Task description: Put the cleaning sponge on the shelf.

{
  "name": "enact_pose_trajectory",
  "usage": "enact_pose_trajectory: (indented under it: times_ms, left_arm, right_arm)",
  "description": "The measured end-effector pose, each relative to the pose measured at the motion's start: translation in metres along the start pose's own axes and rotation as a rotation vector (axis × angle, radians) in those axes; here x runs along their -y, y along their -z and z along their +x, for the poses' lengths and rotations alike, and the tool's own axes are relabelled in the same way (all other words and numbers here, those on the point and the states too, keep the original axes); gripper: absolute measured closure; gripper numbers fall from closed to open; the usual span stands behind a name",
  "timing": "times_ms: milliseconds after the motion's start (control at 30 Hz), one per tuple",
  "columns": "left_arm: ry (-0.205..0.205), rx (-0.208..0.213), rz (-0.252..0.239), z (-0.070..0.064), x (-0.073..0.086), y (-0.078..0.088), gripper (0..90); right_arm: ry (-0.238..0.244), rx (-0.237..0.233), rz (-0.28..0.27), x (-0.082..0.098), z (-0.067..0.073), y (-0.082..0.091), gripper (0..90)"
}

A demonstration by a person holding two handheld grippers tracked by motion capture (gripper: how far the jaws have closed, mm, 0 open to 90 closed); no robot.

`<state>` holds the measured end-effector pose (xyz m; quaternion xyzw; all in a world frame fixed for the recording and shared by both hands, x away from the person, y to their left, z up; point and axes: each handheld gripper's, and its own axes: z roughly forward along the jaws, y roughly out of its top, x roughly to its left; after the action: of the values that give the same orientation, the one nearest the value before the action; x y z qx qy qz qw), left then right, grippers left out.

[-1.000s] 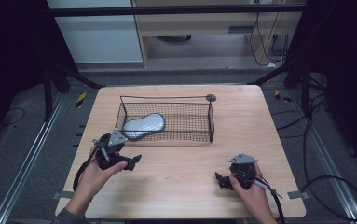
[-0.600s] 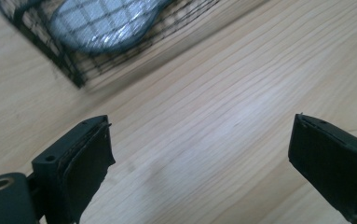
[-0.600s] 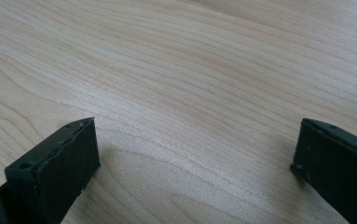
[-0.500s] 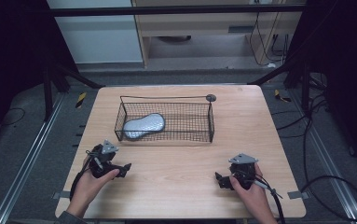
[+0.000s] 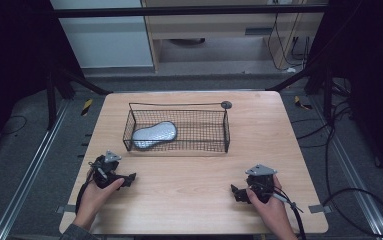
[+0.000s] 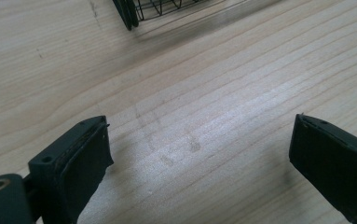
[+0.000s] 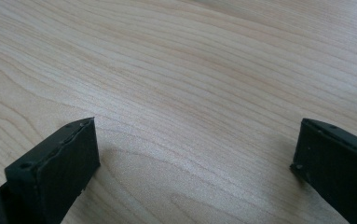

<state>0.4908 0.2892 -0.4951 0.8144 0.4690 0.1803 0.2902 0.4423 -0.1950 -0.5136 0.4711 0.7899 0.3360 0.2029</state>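
A black wire basket (image 5: 214,135) stands at the middle of the wooden table (image 5: 194,175), and a grey oblong object (image 5: 154,134) lies in its left half. My left gripper (image 5: 128,179) rests low over the table's near left, in front of the basket, its jaws wide apart with bare wood between them (image 6: 199,144). A corner of the basket (image 6: 129,11) shows at the top of the left gripper view. My right gripper (image 5: 236,192) sits at the near right, open over bare wood (image 7: 195,140).
A small dark round knob (image 5: 226,104) sticks up at the basket's far right corner. Metal frame rails (image 5: 29,170) run along both sides of the table, and cables (image 5: 349,195) lie on the floor at the right.
My left gripper has drawn back from the basket's left front corner toward the near left edge of the table. The right gripper has stayed put.
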Motion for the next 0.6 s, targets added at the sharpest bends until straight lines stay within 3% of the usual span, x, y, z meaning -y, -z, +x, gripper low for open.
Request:
enact_pose_trajectory:
  times_ms: [300, 600]
  left_arm:
    - [0.004, 0.0, -0.013, 0.0004, 0.0025, -0.0058, 2.2]
    - [0.0, 0.001, -0.087, 0.0013, 0.0102, -0.0084, 0.0]
  right_arm:
    - [0.0, 0.0, 0.0, 0.0, 0.0, 0.0, 0.4]
    - [0.0, 0.0, 0.0, 0.0, 0.0, 0.0, 0.4]
